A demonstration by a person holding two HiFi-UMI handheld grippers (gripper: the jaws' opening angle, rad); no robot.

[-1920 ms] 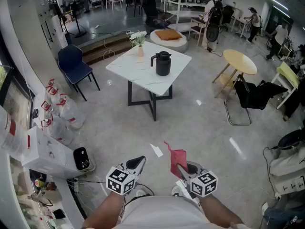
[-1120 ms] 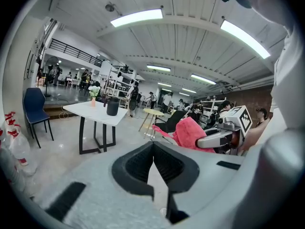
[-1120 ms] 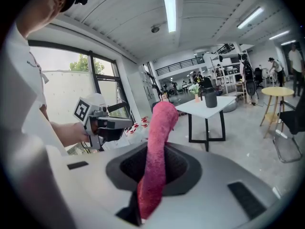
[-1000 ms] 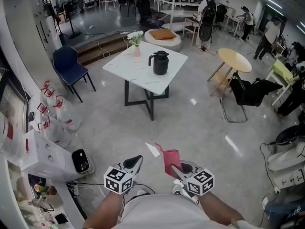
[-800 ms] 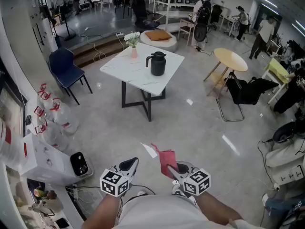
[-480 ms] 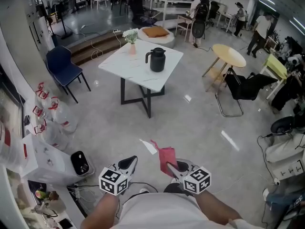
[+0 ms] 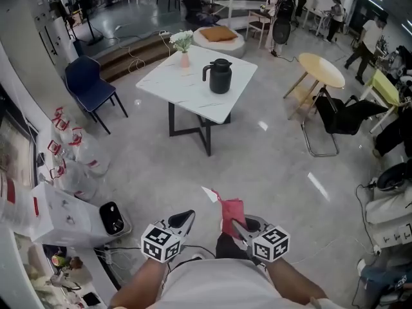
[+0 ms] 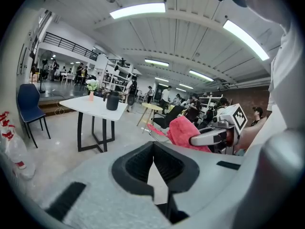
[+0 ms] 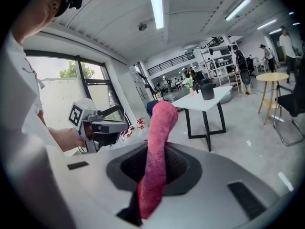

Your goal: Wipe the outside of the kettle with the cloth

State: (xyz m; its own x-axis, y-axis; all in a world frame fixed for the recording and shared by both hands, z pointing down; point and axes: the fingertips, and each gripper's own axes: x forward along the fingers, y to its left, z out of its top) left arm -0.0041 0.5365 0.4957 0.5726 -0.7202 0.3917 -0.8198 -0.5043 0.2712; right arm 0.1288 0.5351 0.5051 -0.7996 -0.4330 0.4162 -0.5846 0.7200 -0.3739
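Note:
A black kettle [image 7: 220, 76] stands on a white square table [image 7: 187, 85] far ahead; it also shows small as the kettle [image 8: 112, 100] and the kettle [image 9: 207, 90] in the gripper views. My right gripper [image 7: 236, 224] is shut on a pink-red cloth [image 7: 230, 212], which sticks up from its jaws as the cloth [image 9: 157, 151]. My left gripper [image 7: 187, 219] is shut with nothing in it, held low beside the right one. Both are close to my body, well short of the table.
A small vase of flowers [image 7: 183, 46] stands on the table's far corner. A blue chair [image 7: 90, 85] is left of it, a round yellow table [image 7: 327, 71] and black chair [image 7: 344, 118] to the right. Boxes and bottles [image 7: 71, 172] line the left wall. People stand in the background.
The view has shifted; the table and kettle now sit slightly lower and closer in the head view. Both grippers stay near my body, the cloth still held in the right one.

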